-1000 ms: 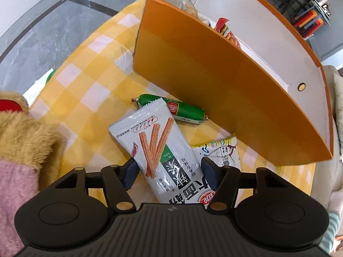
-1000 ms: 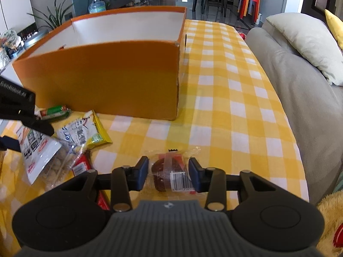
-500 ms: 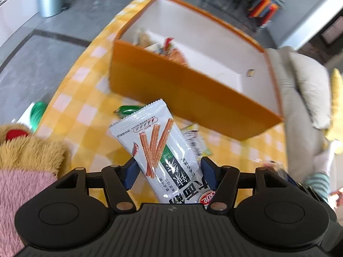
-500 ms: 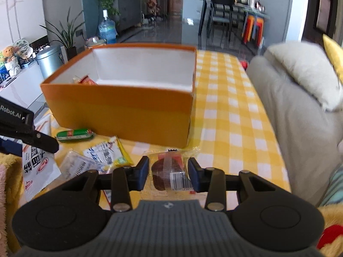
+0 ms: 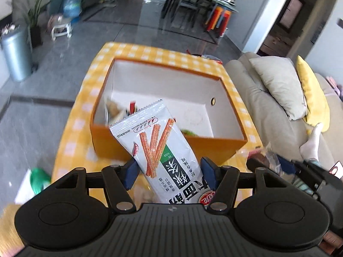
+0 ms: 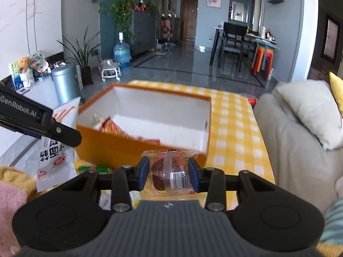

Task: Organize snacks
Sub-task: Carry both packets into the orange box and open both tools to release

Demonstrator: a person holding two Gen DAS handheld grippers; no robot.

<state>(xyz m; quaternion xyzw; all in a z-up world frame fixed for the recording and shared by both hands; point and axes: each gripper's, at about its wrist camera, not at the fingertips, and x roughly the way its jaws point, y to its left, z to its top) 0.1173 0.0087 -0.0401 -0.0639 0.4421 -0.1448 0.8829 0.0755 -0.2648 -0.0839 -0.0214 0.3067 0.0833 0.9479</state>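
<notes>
My left gripper [image 5: 169, 172] is shut on a white snack bag with orange sticks printed on it [image 5: 158, 150], held high above the near wall of the orange box [image 5: 171, 143]. My right gripper [image 6: 168, 173] is shut on a clear-wrapped dark brown snack [image 6: 169, 171], raised in front of the orange box [image 6: 120, 147]. The box has a white inside and holds several snack packets [image 6: 109, 126] at its left end. The left gripper [image 6: 42, 126] with its white bag [image 6: 53, 156] also shows at the left of the right wrist view.
The box stands on a yellow checked tablecloth [image 6: 231, 128]. A green sausage pack [image 6: 94, 168] lies on the cloth before the box. A grey sofa with cushions [image 6: 300, 128] runs along the right. A plush toy [image 6: 12, 184] sits at the near left.
Both grippers have risen with their snacks. The views now look down into the box from higher up, and the loose snacks on the cloth have dropped out of the left view.
</notes>
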